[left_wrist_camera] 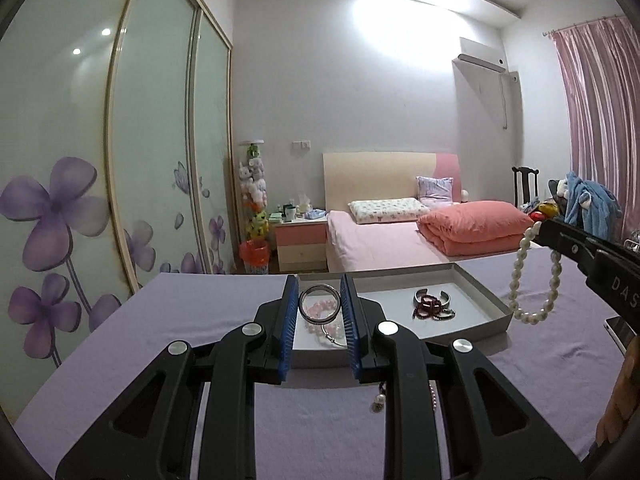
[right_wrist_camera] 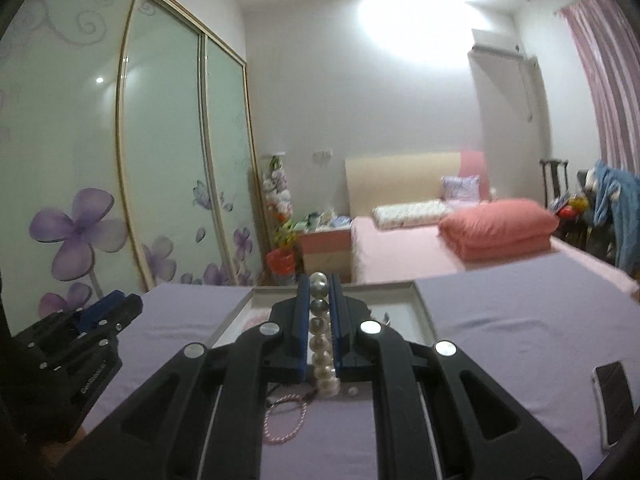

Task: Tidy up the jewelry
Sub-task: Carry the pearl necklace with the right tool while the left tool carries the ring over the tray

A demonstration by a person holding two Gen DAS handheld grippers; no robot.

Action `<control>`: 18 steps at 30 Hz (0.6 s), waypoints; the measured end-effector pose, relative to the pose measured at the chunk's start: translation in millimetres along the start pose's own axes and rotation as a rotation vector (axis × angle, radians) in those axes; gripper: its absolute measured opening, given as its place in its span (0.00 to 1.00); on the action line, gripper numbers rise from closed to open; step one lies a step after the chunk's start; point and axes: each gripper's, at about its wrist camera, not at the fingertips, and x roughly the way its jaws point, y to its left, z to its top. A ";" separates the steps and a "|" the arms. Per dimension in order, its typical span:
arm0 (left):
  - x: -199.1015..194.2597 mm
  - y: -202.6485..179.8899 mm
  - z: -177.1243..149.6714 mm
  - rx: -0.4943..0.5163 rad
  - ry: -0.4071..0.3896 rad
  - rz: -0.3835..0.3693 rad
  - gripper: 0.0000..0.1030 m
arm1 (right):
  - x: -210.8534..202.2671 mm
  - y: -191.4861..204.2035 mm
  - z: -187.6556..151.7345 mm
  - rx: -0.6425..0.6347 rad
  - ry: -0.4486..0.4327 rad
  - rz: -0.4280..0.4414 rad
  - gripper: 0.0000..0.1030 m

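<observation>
My left gripper (left_wrist_camera: 319,282) is shut on a silver bangle (left_wrist_camera: 320,288), held upright between the blue pads above the near edge of a shallow white tray (left_wrist_camera: 486,294). In the tray lie a pink bead bracelet (left_wrist_camera: 320,312), a thin silver hoop (left_wrist_camera: 335,339), dark red bracelets (left_wrist_camera: 430,308) and a silver cuff (left_wrist_camera: 434,294). My right gripper (right_wrist_camera: 319,280) is shut on a white pearl bracelet (right_wrist_camera: 319,344). In the left wrist view the right gripper (left_wrist_camera: 538,231) comes in from the right, the pearl bracelet (left_wrist_camera: 516,276) hanging in a loop over the tray's right edge.
A lilac cloth (left_wrist_camera: 160,340) covers the table. A pink cord bracelet (right_wrist_camera: 284,420) lies on it near the right gripper, and a phone (right_wrist_camera: 612,396) lies at the right edge. The left gripper (right_wrist_camera: 128,306) shows at the left. Behind stand a bed (left_wrist_camera: 380,244) and sliding wardrobe doors (left_wrist_camera: 152,140).
</observation>
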 end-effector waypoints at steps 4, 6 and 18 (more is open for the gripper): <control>3.4 1.3 -0.3 -0.010 0.003 0.006 0.22 | 1.3 0.9 1.0 -0.010 -0.023 -0.023 0.10; 4.0 2.8 0.0 -0.014 0.003 0.009 0.22 | 2.9 0.3 1.8 -0.011 -0.028 -0.032 0.10; 9.4 4.3 -0.9 -0.021 0.023 -0.014 0.22 | 16.2 1.9 3.8 -0.017 -0.023 -0.044 0.10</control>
